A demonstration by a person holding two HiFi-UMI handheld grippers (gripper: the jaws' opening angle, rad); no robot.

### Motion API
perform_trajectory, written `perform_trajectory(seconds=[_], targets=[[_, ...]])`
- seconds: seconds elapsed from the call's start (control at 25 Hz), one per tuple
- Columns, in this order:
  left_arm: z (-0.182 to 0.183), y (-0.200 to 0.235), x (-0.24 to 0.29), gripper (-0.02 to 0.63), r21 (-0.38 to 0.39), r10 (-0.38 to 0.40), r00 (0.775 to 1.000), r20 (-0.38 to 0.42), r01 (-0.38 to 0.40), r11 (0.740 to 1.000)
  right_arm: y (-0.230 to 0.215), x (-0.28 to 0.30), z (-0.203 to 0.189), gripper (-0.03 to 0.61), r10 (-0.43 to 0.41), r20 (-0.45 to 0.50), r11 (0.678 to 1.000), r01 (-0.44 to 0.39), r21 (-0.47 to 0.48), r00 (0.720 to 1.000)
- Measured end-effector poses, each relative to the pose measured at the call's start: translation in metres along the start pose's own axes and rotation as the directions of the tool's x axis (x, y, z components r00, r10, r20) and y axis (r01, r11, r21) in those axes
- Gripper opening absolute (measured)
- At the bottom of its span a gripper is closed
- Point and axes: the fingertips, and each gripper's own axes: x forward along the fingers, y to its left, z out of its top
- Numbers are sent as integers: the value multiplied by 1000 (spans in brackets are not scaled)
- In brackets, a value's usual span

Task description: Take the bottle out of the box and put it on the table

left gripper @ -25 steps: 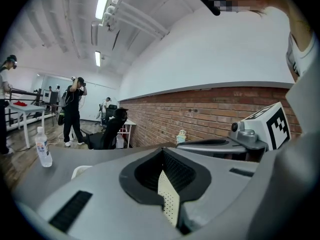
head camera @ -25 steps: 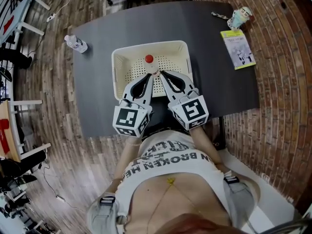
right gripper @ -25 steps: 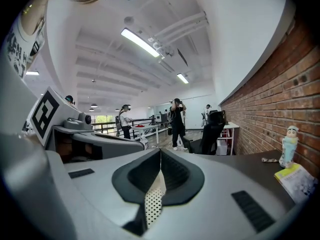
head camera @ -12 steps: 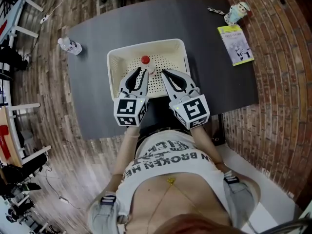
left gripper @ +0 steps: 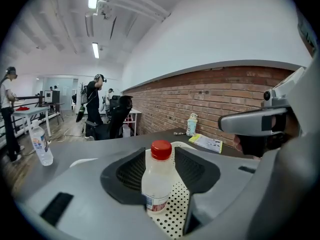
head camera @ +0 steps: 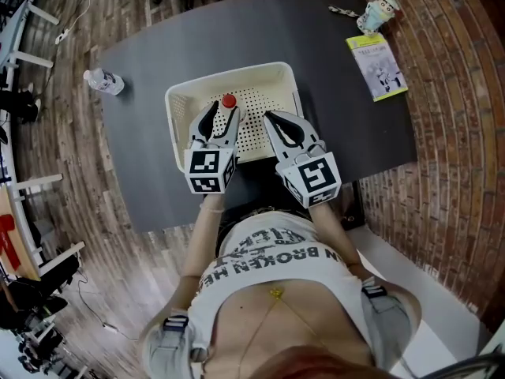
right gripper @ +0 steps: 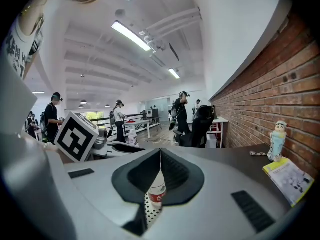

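My left gripper [head camera: 222, 113] has just been opening its jaws wide to straddle the bottle [left gripper: 159, 184], upright in the box [head camera: 237, 76] and not yet pinched, while my right gripper [head camera: 271, 118] hangs closed and empty alongside

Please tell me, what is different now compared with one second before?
The left gripper moved further into the box, and its jaws have just been opening. The bottle now stands between them, not yet gripped. The right gripper stayed shut, close beside it. The bottle is still upright in the box.
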Motion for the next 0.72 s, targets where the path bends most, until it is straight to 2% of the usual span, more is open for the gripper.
perform_trajectory(seconds=[0.36,0.72], targets=[[0,-4,17,169,9,-41,999,13,41,999,-10,-3,-5,9,-23,-6,1000,23,4,1000],[-2,-5,19,149,78,-34,999,-10,34,996,-16,-7,-8,9,-34,-11,999,34,6,999]])
